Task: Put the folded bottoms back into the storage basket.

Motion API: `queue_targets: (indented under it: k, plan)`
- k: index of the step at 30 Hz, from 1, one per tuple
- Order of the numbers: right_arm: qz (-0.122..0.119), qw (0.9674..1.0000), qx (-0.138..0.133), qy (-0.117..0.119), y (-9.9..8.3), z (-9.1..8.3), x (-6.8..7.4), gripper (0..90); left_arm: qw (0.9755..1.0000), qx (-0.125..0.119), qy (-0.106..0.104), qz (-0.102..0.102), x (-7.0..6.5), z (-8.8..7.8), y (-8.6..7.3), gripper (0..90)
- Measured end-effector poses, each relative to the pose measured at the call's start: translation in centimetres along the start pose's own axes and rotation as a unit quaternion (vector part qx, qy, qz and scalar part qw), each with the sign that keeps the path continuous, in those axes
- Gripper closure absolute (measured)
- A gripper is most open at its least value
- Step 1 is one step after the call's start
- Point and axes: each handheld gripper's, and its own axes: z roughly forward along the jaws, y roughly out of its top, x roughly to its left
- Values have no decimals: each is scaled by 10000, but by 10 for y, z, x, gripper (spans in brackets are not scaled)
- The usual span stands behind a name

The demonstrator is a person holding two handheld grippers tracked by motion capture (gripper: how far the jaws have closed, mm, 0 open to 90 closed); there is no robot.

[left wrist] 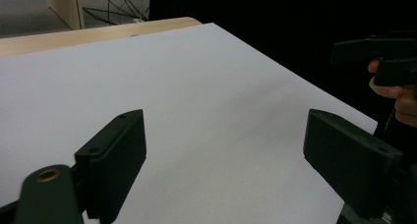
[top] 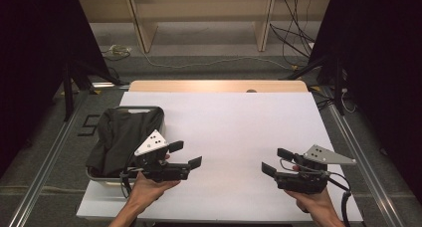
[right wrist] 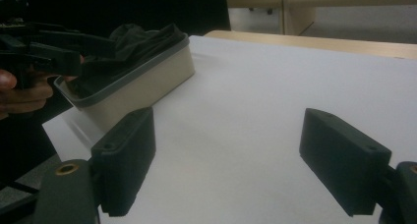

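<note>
My left gripper (top: pixel 185 154) is held in a hand at the near left of the white table (top: pixel 234 122), just beside a beige bin (top: pixel 140 108). Its jaws stand open with nothing between them, which the left gripper view (left wrist: pixel 223 150) confirms over bare white surface. My right gripper (top: pixel 276 161) is held at the near right and points left toward the other one. It is open and empty too, as its own view (right wrist: pixel 226 155) shows. A dark crumpled cloth (top: pixel 122 135) fills the bin and hangs over its rim.
The bin (right wrist: pixel 142 84) with the cloth (right wrist: pixel 133 42) stands at the table's left edge. A strip of wooden tabletop (top: pixel 219 85) runs along the far side. Black stands and cables lie on the floor beyond. The white sheet stretches between both grippers.
</note>
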Motion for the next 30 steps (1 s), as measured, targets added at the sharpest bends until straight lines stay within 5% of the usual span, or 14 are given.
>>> queue_targets:
  k: [7, 18, 30]
  plan:
    - [-124, 9999, -60, -58, -4, -1, 2, 191, 9995, -140, 88, 255, -1, -6, -8, 126]
    - [-329, 9994, 44, -73, -10, 1, 9, 151, 9984, -400, -12, 389, -5, -13, -19, 92]
    - [-337, 9994, -27, -53, -11, -1, 10, 135, 9987, -390, 10, 320, -5, -16, -25, 26]
